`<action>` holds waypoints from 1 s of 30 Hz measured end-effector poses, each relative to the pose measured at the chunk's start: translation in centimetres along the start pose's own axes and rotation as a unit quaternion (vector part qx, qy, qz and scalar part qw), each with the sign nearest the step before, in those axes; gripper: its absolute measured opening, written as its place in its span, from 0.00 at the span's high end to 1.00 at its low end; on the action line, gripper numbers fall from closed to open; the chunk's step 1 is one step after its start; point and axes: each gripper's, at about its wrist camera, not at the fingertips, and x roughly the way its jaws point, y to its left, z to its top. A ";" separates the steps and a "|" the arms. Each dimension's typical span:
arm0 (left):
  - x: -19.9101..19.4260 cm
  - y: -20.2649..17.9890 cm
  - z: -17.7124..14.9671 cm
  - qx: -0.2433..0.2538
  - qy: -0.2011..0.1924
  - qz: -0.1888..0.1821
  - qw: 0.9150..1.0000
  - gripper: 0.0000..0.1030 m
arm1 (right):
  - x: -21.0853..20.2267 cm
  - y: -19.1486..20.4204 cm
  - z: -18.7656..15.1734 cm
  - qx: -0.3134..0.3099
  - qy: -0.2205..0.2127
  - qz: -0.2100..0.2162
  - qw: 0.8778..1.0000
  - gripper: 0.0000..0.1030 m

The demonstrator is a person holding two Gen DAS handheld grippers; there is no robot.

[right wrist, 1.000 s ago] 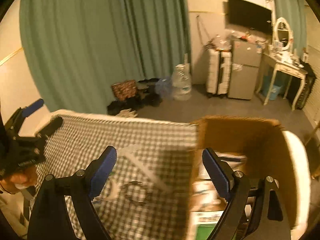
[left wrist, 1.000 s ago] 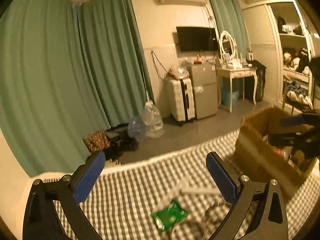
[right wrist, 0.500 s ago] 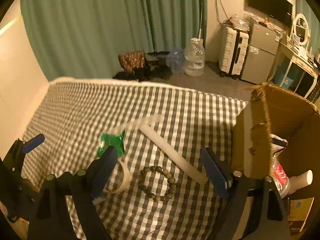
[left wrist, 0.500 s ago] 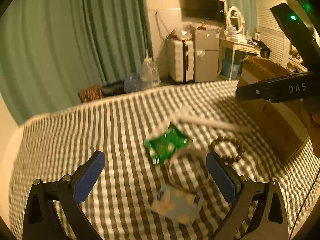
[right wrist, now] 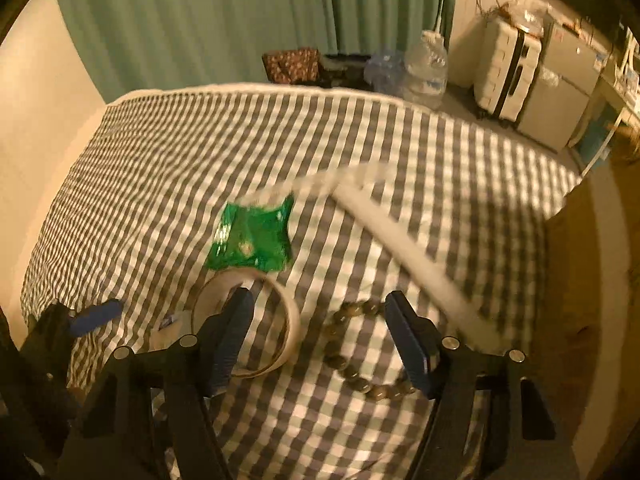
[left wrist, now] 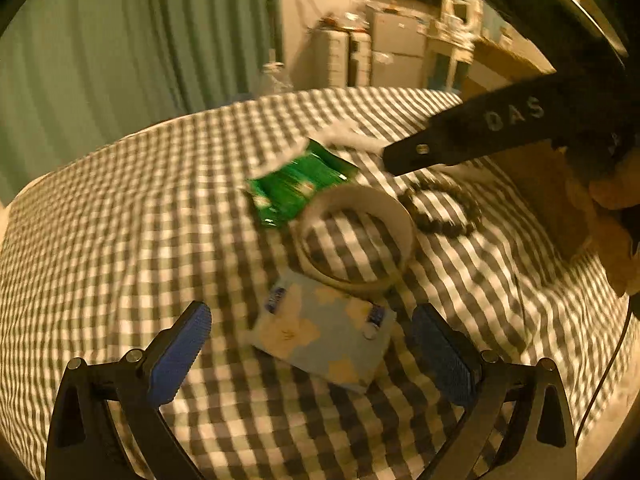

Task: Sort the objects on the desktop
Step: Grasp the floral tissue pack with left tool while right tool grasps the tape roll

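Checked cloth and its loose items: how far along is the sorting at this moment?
Done: nothing visibly sorted. All five items lie on the checked cloth: green foil packet, white tape ring, dark bead bracelet, pale blue tissue pack, long white strip. In hand: nothing; the right gripper is closing over the bracelet, the left gripper straddles the tissue pack.

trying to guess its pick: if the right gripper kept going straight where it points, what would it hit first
Most likely the bead bracelet: it lies between the closing fingers of the right gripper, not yet touched. The tape roll sits just left of that line.
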 end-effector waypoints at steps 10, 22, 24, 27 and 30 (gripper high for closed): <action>3.2 0.7 -0.3 0.003 0.030 -0.023 0.999 0.02 | 4.8 2.0 -2.3 -0.046 0.086 -0.014 0.995 0.52; 3.5 -0.1 -0.4 0.028 0.065 -0.032 0.997 0.18 | 4.1 1.7 -3.2 -0.062 0.085 -0.012 0.994 0.86; 3.3 0.1 -0.2 0.028 0.064 -0.035 0.997 0.19 | 3.5 1.5 -3.3 -0.065 0.077 -0.011 0.995 0.86; 2.9 1.0 0.5 0.016 0.058 -0.035 0.998 0.19 | 2.5 1.0 -3.5 -0.062 0.066 -0.009 0.996 0.86; 2.2 2.2 1.9 -0.002 0.044 -0.027 0.999 0.19 | 1.6 0.3 -3.1 -0.069 0.051 -0.026 0.996 0.86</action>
